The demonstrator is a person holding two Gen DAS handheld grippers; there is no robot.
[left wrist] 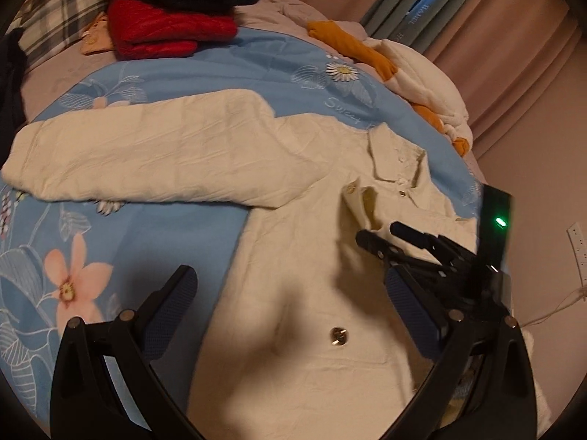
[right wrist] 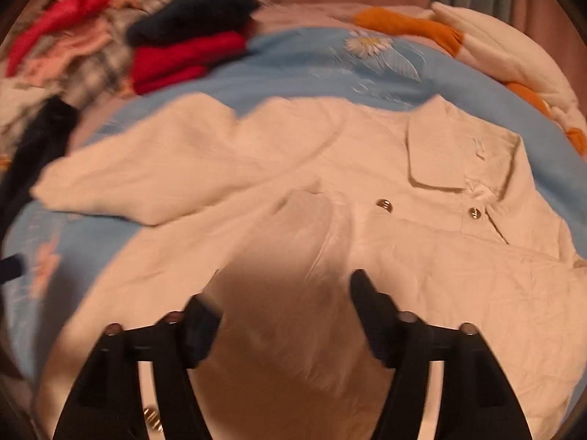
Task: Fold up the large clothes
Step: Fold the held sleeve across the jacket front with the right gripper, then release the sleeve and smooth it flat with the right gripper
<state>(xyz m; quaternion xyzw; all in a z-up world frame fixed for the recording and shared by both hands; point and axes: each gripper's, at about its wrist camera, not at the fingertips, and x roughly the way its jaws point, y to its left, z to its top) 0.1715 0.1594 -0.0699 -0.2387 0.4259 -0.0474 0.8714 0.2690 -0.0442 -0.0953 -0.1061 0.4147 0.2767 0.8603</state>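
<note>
A cream shirt [left wrist: 301, 256] lies spread on the blue quilt [left wrist: 205, 73], directly under both tools. The left gripper [left wrist: 290, 282] hangs wide open above its front, and the right gripper [right wrist: 284, 289] is open too, holding nothing. Only the left view shows the right gripper by the shirt's placket; the right view is blurred.

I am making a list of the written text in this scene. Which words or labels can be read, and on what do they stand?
"Swee", cursive and cut off by the cream shirt, on the blue floral quilt.
"HANEL", on a grey-green book spine by the curtain.
Other spine lettering: too small to read.
</note>
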